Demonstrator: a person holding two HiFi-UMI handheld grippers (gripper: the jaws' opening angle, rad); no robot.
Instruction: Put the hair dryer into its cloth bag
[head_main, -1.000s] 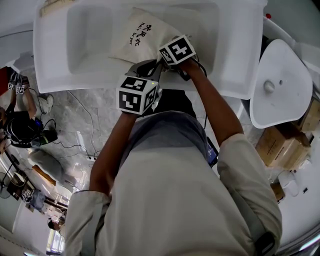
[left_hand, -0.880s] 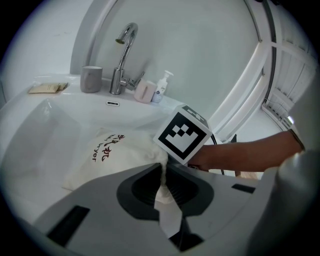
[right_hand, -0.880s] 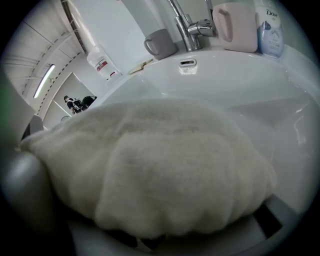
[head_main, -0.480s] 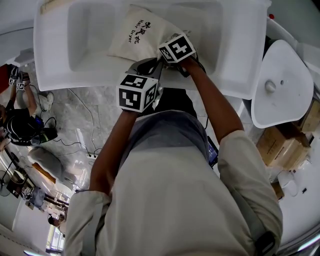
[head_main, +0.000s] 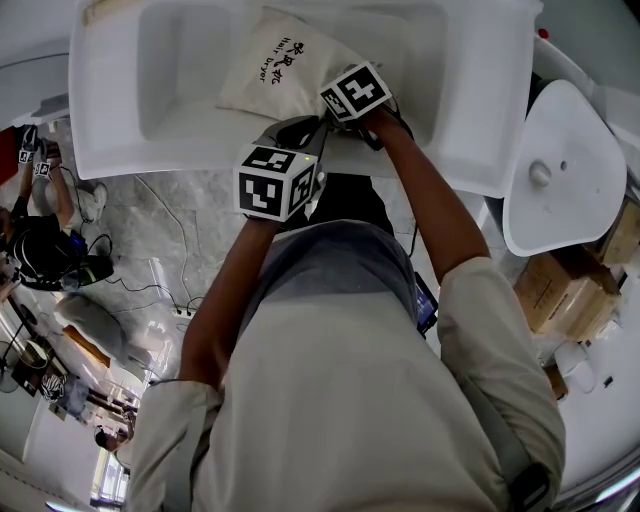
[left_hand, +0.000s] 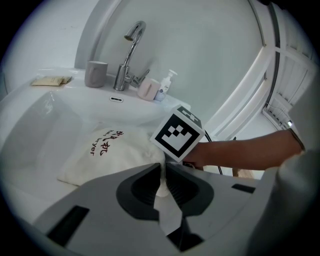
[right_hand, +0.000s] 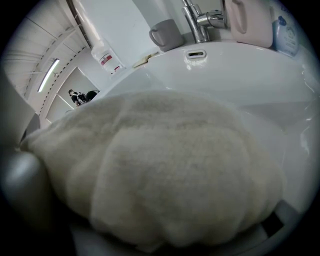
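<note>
Cloth bag (head_main: 275, 70) pinched in the sink (head_main: 110, 120)
A fold of the bulging bag's white edge is clamped between the closed jaws of the left gripper (left_hand: 163, 172). The bag lies at 11 o'clock from it. The right gripper (head_main: 338, 118) is buried in cloth, so its jaws cannot be read.

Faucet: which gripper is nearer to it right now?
Right. The right gripper reaches further into the sink toward the faucet, up against the bag. The left gripper sits behind it near the sink's front edge, jaws pinching the bag's near end.
</note>
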